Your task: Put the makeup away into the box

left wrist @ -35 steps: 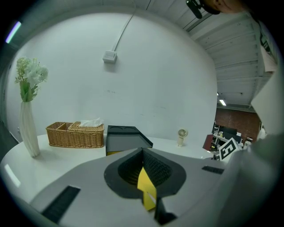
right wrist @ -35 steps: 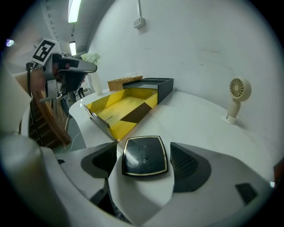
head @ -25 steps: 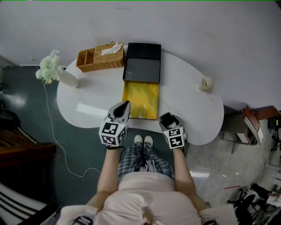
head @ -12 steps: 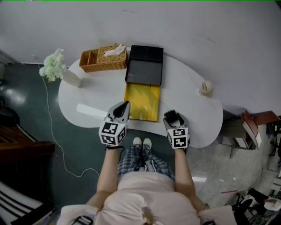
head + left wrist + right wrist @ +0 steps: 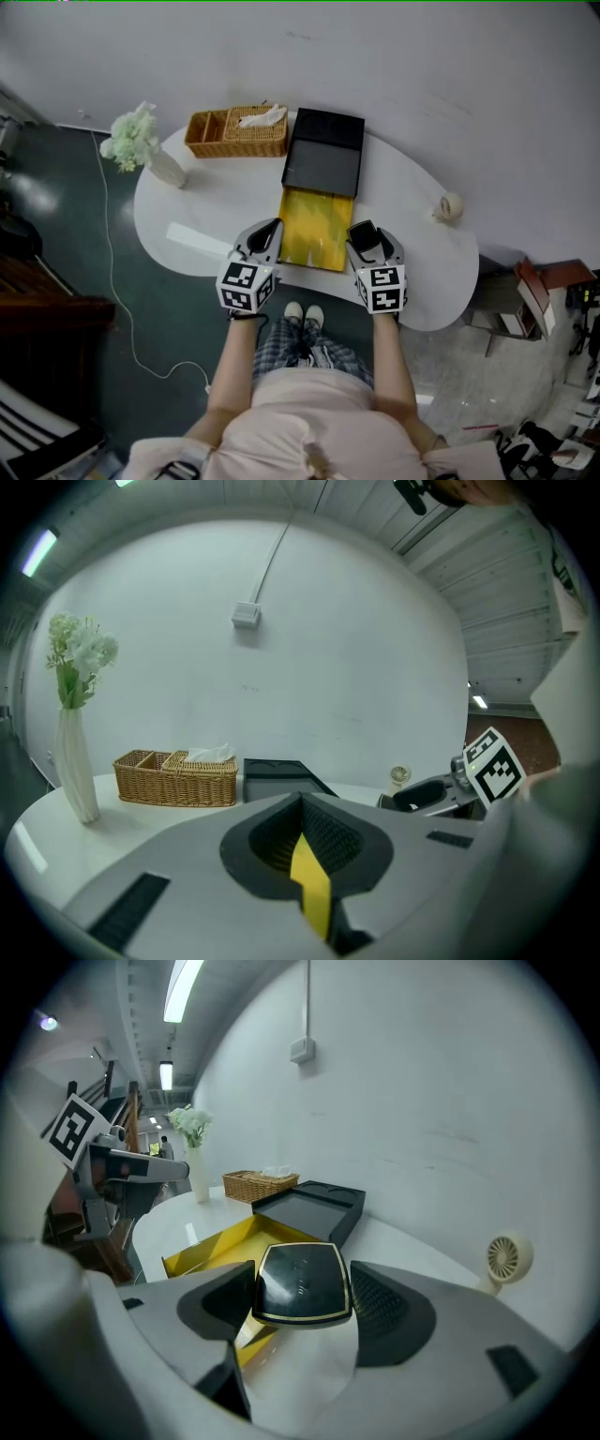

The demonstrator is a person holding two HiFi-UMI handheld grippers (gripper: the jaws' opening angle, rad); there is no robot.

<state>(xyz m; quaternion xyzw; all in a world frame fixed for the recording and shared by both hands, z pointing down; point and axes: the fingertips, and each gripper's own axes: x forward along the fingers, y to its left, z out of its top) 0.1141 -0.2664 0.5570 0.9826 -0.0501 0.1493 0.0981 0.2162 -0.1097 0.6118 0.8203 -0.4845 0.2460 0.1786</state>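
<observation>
A black box (image 5: 324, 156) lies open on the white table (image 5: 412, 253), with its yellow-lined tray (image 5: 317, 228) drawn out toward me. My right gripper (image 5: 362, 233) hangs above the tray's near right corner, shut on a black compact (image 5: 300, 1284) with a gold rim; the compact lies flat between the pads. In the right gripper view the yellow tray (image 5: 220, 1249) sits just below and left of the compact. My left gripper (image 5: 269, 230) hovers at the tray's near left corner. Its jaws are together and hold nothing. The left gripper view shows the left gripper (image 5: 302, 805) closed to a narrow slit.
A wicker basket (image 5: 236, 133) with tissues stands left of the box. A vase of pale flowers (image 5: 152, 157) is at the table's far left. A small round fan (image 5: 450, 206) sits at the right end. A white cable (image 5: 112, 281) runs over the dark floor.
My right gripper has risen with the compact and come in over the yellow tray's near right corner. The left gripper has barely shifted.
</observation>
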